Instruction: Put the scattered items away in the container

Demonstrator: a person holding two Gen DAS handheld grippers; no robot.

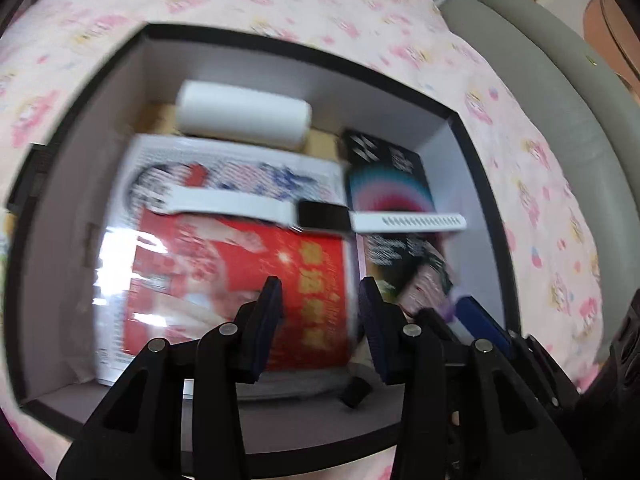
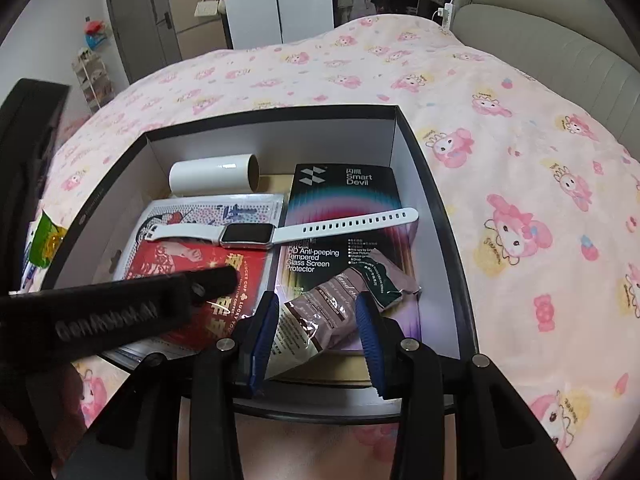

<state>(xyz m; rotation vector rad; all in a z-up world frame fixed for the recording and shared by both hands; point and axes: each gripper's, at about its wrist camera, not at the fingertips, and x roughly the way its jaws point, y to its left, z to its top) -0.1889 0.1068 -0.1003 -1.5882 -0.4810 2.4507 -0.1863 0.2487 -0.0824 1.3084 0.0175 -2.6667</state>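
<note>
Both tools pitched steeply down over the box [image 2: 404, 148], which sits on the bed [image 2: 500, 128].

Right tool [image 2: 316, 312]: pads clamped on a brown tube [image 2: 320, 316]. Tube's crimped end rests ahead of the tips on the dark screen-protector pack [image 2: 344, 200]; its near end is cut off behind the tool body.

Left tool [image 1: 320, 300]: jaws partly apart, nothing between them, hanging above the red-and-white packet [image 1: 236, 264]. In the right wrist view it shows only as a blurred black bar [image 2: 120, 304] crossing left of the right tool, hiding part of that packet.

Ahead of both tools: white-strap watch [image 2: 246, 235] lying across packet and pack; white roll [image 2: 214, 178] beyond it at the far wall.

Left wrist view is motion-smeared: print unreadable, tube barely a brown patch right of the left tool. Small dark object [image 1: 354, 392] under the left tool's right finger, can't identify it. Green item [image 2: 48, 240] outside the box's left wall, partly cut off.
</note>
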